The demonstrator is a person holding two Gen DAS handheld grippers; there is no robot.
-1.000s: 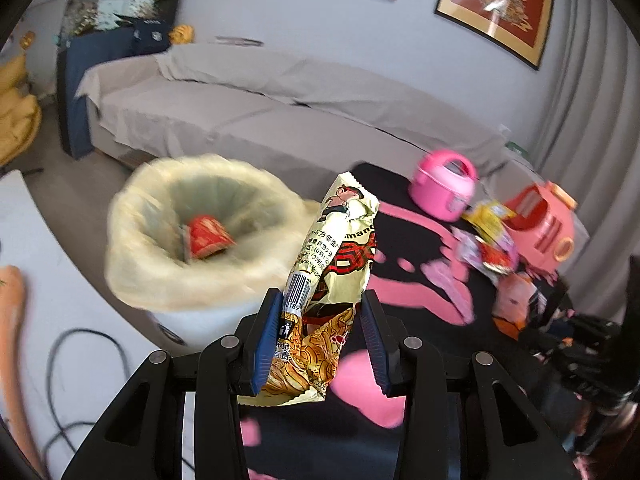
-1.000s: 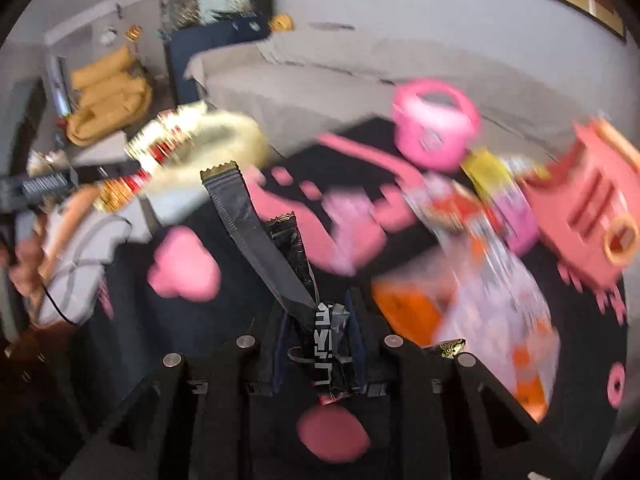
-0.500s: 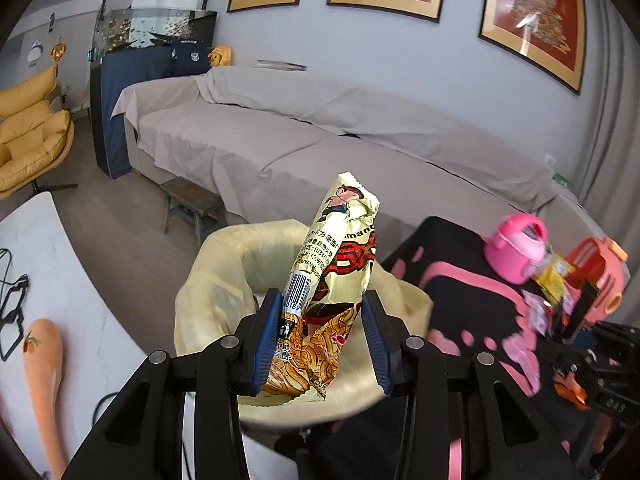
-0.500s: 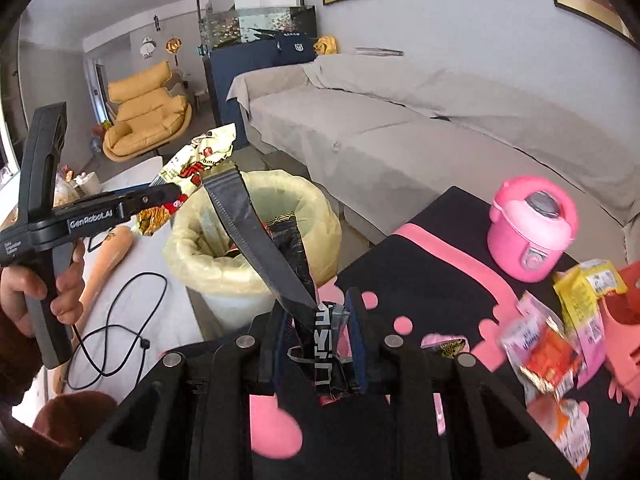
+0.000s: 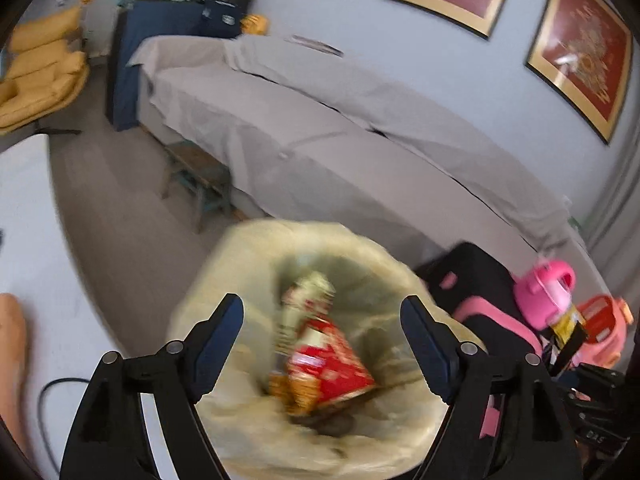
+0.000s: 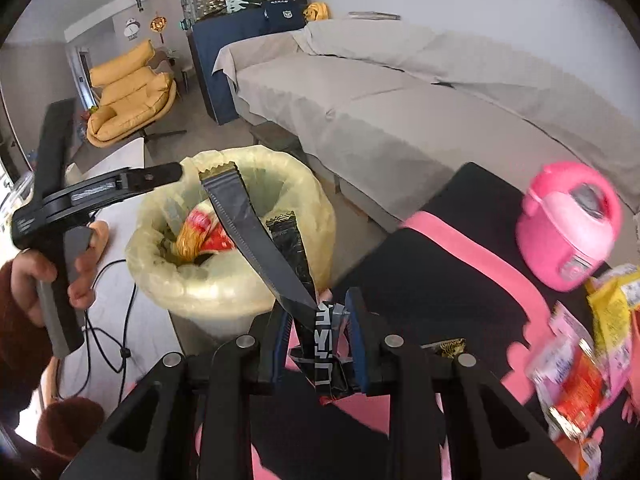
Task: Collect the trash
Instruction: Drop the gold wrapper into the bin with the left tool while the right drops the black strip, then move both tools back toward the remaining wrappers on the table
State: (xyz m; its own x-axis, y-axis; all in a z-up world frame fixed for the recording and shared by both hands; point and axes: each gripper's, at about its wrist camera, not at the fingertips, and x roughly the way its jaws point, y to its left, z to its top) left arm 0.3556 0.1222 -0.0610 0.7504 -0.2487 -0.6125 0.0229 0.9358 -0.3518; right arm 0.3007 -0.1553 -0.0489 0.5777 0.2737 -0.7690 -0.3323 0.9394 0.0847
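Now the left gripper (image 5: 322, 340) hangs over the round bin lined with a pale yellow plastic bag (image 5: 240, 264), and its jaws have just been opening: they stand wide, with nothing pressed between the blue pads. Below and between them, inside the bag, lies the cream-and-red printed snack packet (image 5: 308, 320), blurred, resting against a red-and-gold wrapper (image 5: 332, 368) at the bottom. In the right wrist view the same bin (image 6: 224, 292) sits beside the black table mat with pink patches (image 6: 440, 264), and a hand (image 6: 52, 276) grips the left gripper's handle over the rim. The right gripper (image 6: 318, 344) has its jaws narrow, pinched on a bundle of dark grey and black foil wrappers (image 6: 256, 232) whose long strips stick up past the fingers, in front of the bin's opening. A pink toy rice cooker (image 6: 568, 224) and loose colourful wrappers (image 6: 580, 368) lie on the mat to the right.
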